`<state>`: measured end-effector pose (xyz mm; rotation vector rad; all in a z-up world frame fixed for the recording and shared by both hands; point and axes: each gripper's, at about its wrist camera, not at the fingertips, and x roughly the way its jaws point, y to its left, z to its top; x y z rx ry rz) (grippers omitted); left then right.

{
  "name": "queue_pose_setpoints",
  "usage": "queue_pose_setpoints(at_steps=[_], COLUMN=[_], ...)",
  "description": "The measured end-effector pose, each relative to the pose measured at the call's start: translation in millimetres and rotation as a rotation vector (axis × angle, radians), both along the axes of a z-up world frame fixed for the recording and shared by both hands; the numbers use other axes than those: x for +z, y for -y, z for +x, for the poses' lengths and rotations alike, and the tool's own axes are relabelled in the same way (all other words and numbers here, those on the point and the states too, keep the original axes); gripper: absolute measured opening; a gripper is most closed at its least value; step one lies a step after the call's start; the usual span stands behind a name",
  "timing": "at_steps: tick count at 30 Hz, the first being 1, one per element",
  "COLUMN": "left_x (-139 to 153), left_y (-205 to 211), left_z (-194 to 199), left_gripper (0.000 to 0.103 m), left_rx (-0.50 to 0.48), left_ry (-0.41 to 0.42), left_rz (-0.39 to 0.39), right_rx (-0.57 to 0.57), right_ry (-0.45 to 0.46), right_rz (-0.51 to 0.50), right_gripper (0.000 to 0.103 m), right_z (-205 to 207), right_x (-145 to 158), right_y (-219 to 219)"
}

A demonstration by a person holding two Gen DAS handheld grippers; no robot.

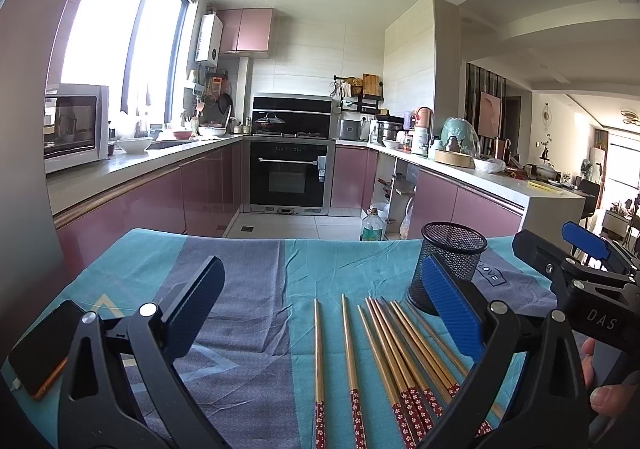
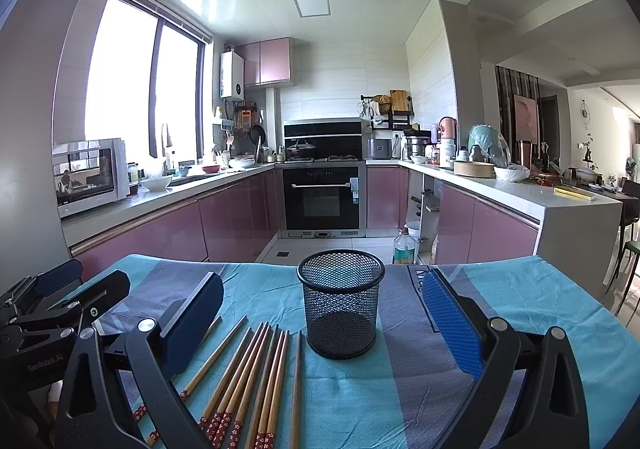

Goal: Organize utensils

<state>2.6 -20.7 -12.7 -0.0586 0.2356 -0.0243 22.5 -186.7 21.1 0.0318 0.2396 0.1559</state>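
Observation:
Several wooden chopsticks with red flowered ends lie side by side on the blue and grey cloth; they also show in the right wrist view. A black mesh cup stands upright and empty just beyond them, and shows in the left wrist view. My left gripper is open and empty, hovering above the chopsticks. My right gripper is open and empty, with the cup between its fingers' line of sight. The right gripper shows in the left wrist view at the far right.
A phone lies on the cloth at the left edge. The table's far edge faces a kitchen with pink cabinets and an oven. A bottle stands on the floor beyond the table.

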Motion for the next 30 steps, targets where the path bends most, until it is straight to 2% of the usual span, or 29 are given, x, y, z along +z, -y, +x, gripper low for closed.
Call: queue_pose_setpoints(at_steps=[4,8,11,13,15,17,23,25,30], left_x=[-3.9,-8.6,-14.6,-18.7,-25.2,-31.7,-53.1,-57.7,-72.2], left_y=[-1.2,-3.7,-7.3,-13.5,-17.4,-19.7,-19.7,-16.7,-12.9], left_z=[2.5,11.6,25.2,34.9,44.4,53.5,83.3,93.0,114.4], left_gripper=[0.097,0.097,0.097,0.097,0.093,0.085,0.072,0.069,0.057], left_rx=[-0.002,-0.014,-0.02,-0.044,-0.056,-0.067,-0.131,-0.139,-0.162], left_ry=[-0.019,-0.078,-0.155,-0.208,-0.258,-0.31,-0.437,-0.476,-0.567], left_rz=[0.015,0.063,0.096,0.091,0.092,0.107,0.103,0.113,0.118], right_rx=[0.022,0.053,0.071,0.087,0.11,0.131,0.186,0.194,0.212], right_ry=[-0.022,-0.075,-0.159,-0.226,-0.301,-0.362,-0.482,-0.522,-0.627], right_rz=[-0.001,-0.008,-0.036,-0.068,-0.101,-0.118,-0.094,-0.107,-0.103], right_gripper=[0.096,0.096,0.096,0.096,0.096,0.095,0.077,0.064,0.046], right_z=[4.5,12.6,24.7,34.1,43.1,48.9,65.7,72.2,88.2], right_x=[-2.8,-9.5,-20.4,-30.3,-41.9,-53.8,-69.4,-74.6,-86.7], right_y=[-0.6,-0.9,-3.6,-7.0,-11.6,-15.9,-15.4,-17.3,-15.4])
